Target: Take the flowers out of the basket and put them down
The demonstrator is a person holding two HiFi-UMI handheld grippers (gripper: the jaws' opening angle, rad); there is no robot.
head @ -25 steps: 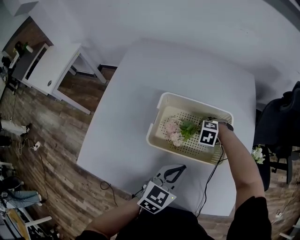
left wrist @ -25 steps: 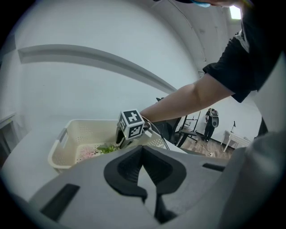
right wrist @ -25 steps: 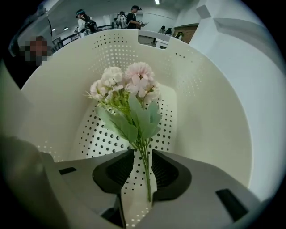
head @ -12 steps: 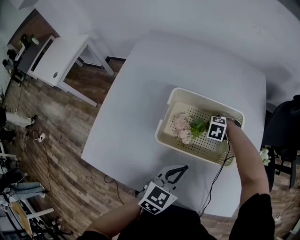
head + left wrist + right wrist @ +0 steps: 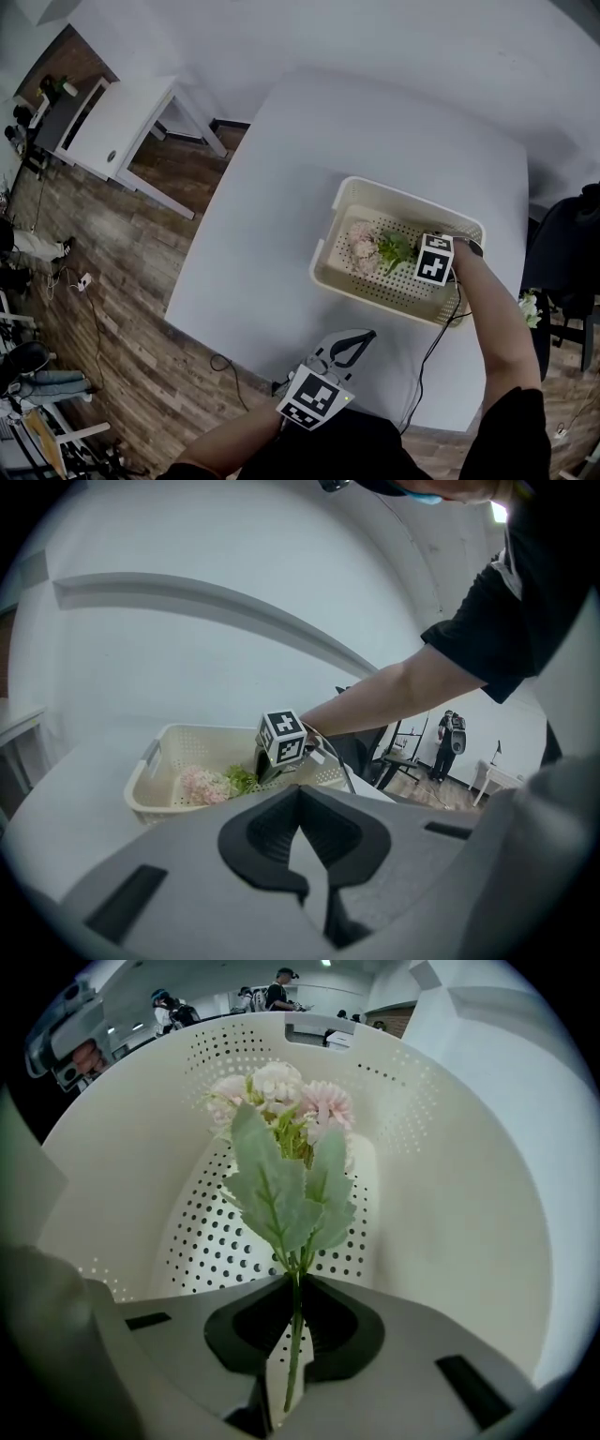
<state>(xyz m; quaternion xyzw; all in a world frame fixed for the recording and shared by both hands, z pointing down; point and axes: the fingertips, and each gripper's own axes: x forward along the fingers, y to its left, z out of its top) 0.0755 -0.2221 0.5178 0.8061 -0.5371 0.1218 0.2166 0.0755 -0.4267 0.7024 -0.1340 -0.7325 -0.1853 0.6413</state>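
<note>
Two tools are in view. The right tool (image 5: 293, 1330) reaches into the cream basket (image 5: 373, 191), which sits toward the right edge of the white table (image 5: 281, 178). Its jaws are closing on the green stem of the flowers (image 5: 281, 1110), whose pink blooms are inside the basket. The left tool (image 5: 300, 794), jaws pressed together and empty, hangs over the table's near edge.

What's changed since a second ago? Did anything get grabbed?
The right gripper, inside the basket, is closing its jaws on the stem of the flowers, and the pink heads have shifted slightly toward the far wall. The left gripper stayed shut and empty near the table edge; the basket stayed put.
</note>
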